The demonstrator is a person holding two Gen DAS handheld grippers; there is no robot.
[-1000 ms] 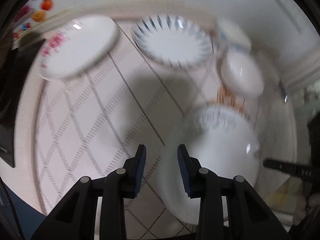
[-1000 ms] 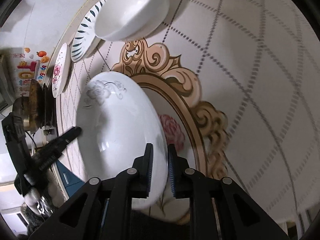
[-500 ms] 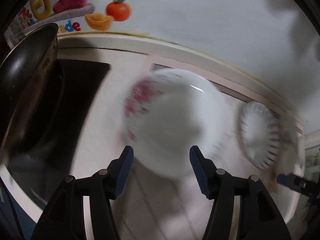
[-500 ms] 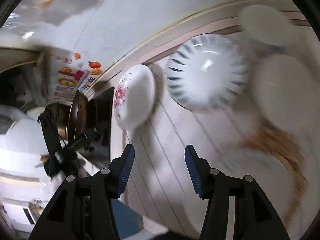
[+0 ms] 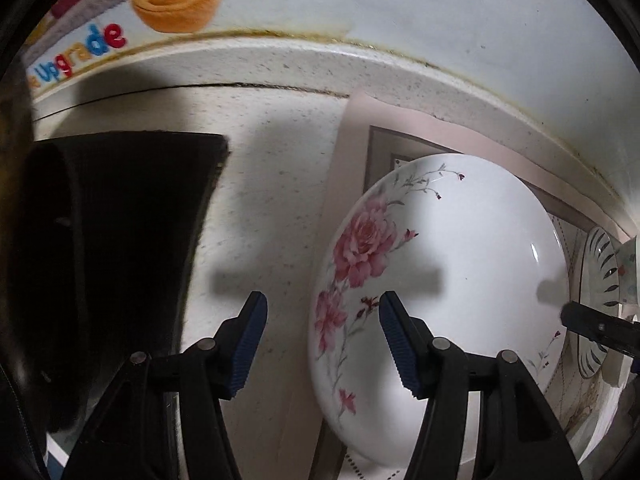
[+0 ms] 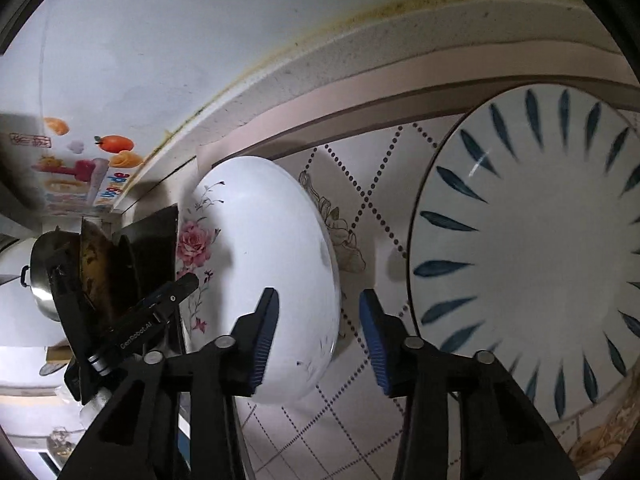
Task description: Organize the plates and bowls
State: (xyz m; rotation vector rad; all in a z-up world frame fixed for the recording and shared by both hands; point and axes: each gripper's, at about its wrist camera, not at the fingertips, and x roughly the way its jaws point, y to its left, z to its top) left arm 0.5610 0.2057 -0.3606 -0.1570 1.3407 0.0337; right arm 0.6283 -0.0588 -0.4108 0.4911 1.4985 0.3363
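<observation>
A white plate with pink roses (image 5: 440,264) lies on the patterned mat; it also shows in the right wrist view (image 6: 264,264). My left gripper (image 5: 322,338) is open, its jaws either side of the plate's left rim, empty. My right gripper (image 6: 318,334) is open, its jaws either side of the same plate's right rim, empty. A larger plate with blue leaf strokes (image 6: 532,264) lies just right of it, seen as a sliver in the left wrist view (image 5: 600,300). The left gripper's arm (image 6: 148,320) shows at the rose plate's far side.
A black cooktop (image 5: 120,248) with a dark pan (image 6: 96,272) lies left of the mat. The counter's raised back edge (image 5: 280,64) and a white wall with fruit stickers (image 5: 180,4) run behind. A steel pot (image 6: 40,280) stands far left.
Both grippers let go of the earlier white plate and swung left to the rose plate. Both jaws opened wide and now flank its opposite rims.
</observation>
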